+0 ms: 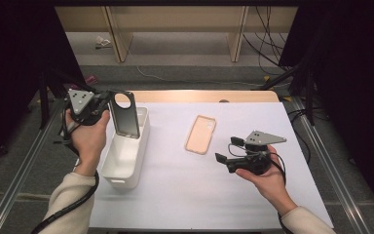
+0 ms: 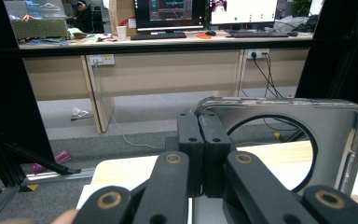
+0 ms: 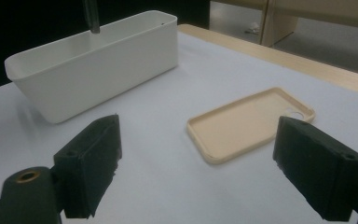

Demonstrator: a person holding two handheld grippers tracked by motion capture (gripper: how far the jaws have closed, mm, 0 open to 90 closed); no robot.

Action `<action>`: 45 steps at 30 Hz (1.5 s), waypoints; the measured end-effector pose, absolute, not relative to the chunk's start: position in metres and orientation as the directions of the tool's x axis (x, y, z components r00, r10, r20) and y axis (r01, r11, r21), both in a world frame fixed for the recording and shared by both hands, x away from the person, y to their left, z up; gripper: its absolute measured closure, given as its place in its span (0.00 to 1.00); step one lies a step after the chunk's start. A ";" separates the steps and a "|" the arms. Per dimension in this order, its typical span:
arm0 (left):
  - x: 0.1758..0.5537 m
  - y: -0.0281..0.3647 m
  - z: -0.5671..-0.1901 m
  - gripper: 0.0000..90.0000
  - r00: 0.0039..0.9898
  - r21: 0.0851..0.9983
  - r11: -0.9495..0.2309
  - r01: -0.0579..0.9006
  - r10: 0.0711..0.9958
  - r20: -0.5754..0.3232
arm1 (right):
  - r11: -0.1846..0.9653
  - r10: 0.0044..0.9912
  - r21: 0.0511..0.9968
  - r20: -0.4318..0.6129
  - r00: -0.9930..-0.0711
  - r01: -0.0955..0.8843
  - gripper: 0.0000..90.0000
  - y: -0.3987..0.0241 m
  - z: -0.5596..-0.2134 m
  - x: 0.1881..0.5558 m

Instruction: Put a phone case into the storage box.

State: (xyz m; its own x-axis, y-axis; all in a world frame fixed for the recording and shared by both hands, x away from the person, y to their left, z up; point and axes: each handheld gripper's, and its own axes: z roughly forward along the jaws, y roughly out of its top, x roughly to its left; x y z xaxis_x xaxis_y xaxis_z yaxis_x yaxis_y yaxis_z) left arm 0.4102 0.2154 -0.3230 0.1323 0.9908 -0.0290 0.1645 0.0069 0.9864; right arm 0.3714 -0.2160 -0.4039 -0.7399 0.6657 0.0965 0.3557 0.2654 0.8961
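Observation:
My left gripper [image 1: 109, 103] is shut on the top edge of a dark phone case [image 1: 126, 117] with a large round camera hole. It holds the case upright over the far end of a white bin [image 1: 126, 170]. In the left gripper view the jaws [image 2: 203, 140] pinch the dark case [image 2: 340, 130] by its rim, beside the hole. A beige phone case [image 1: 200, 134] lies hollow side up on the white mat. My right gripper [image 1: 228, 149] hovers open just right of it; in the right gripper view, the beige case [image 3: 251, 123] lies beyond its jaws [image 3: 200, 135].
The white mat [image 1: 199, 185] covers a wooden table with metal rails along both sides. The white bin [image 3: 98, 60] stands at the mat's left edge. Desk legs and cables [image 1: 268, 39] are on the floor beyond the table.

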 end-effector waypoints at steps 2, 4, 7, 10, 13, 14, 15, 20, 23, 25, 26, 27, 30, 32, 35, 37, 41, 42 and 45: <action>0.412 0.216 -0.324 0.99 0.129 0.986 0.004 0.165 0.991 -0.025 | 0.267 0.665 0.895 0.097 -0.741 0.357 0.18 -0.216 -0.404 0.371; 0.414 0.216 -0.325 0.98 0.126 0.987 0.003 0.161 0.992 -0.023 | 0.266 0.664 0.896 0.098 -0.742 0.356 0.18 -0.216 -0.404 0.371; 0.418 0.218 -0.326 0.99 0.119 0.986 -0.007 0.166 0.993 -0.013 | 0.268 0.663 0.896 0.097 -0.743 0.356 0.18 -0.217 -0.405 0.370; 0.421 0.220 -0.325 0.98 0.115 0.987 -0.012 0.163 0.993 -0.006 | 0.267 0.661 0.895 0.100 -0.743 0.358 0.18 -0.216 -0.405 0.370; 0.423 0.221 -0.323 0.98 0.111 0.987 -0.017 0.160 0.994 -0.001 | 0.268 0.660 0.894 0.102 -0.744 0.360 0.18 -0.215 -0.406 0.370; 0.424 0.221 -0.323 0.98 0.111 0.986 -0.018 0.163 0.994 0.000 | 0.269 0.660 0.893 0.102 -0.745 0.360 0.18 -0.215 -0.406 0.370; 0.425 0.221 -0.323 0.98 0.113 0.986 -0.021 0.164 0.994 0.002 | 0.268 0.660 0.893 0.103 -0.744 0.361 0.18 -0.215 -0.406 0.370; 0.429 0.220 -0.325 0.99 0.108 0.985 -0.022 0.169 0.994 0.004 | 0.267 0.658 0.894 0.104 -0.746 0.360 0.18 -0.215 -0.406 0.369; 0.432 0.219 -0.325 0.98 0.111 0.986 -0.009 0.166 0.994 -0.010 | 0.265 0.658 0.894 0.105 -0.745 0.360 0.18 -0.215 -0.406 0.370; 0.434 0.219 -0.326 0.98 0.110 0.987 -0.008 0.163 0.994 -0.011 | 0.265 0.658 0.894 0.105 -0.745 0.360 0.18 -0.216 -0.406 0.370; 0.434 0.218 -0.326 0.98 0.111 0.986 -0.007 0.164 0.994 -0.011 | 0.265 0.659 0.894 0.105 -0.745 0.361 0.18 -0.216 -0.405 0.370; 0.435 0.218 -0.326 0.98 0.109 0.987 -0.009 0.162 0.994 -0.009 | 0.265 0.660 0.894 0.105 -0.744 0.361 0.18 -0.216 -0.405 0.370; 0.437 0.217 -0.327 0.98 0.108 0.987 -0.013 0.162 0.994 -0.004 | 0.263 0.658 0.896 0.105 -0.745 0.359 0.18 -0.216 -0.405 0.369; 0.439 0.217 -0.327 0.98 0.108 0.986 -0.016 0.165 0.994 -0.002 | 0.265 0.657 0.896 0.103 -0.747 0.357 0.18 -0.216 -0.405 0.369; 0.442 0.216 -0.328 0.99 0.108 0.985 -0.015 0.169 0.994 -0.003 | 0.264 0.658 0.895 0.105 -0.746 0.359 0.18 -0.217 -0.405 0.368; 0.444 0.216 -0.328 0.98 0.107 0.985 -0.011 0.170 0.994 -0.007 | 0.262 0.657 0.896 0.106 -0.746 0.358 0.18 -0.217 -0.405 0.368; 0.448 0.215 -0.329 0.98 0.101 0.984 -0.008 0.175 0.995 -0.010 | 0.263 0.657 0.896 0.106 -0.746 0.358 0.18 -0.218 -0.405 0.367; 0.450 0.215 -0.330 0.98 0.100 0.984 -0.005 0.176 0.995 -0.013 | 0.263 0.657 0.896 0.106 -0.746 0.358 0.18 -0.218 -0.405 0.367; 0.452 0.215 -0.330 0.98 0.096 0.984 -0.006 0.181 0.995 -0.011 | 0.262 0.656 0.896 0.108 -0.747 0.360 0.18 -0.218 -0.405 0.366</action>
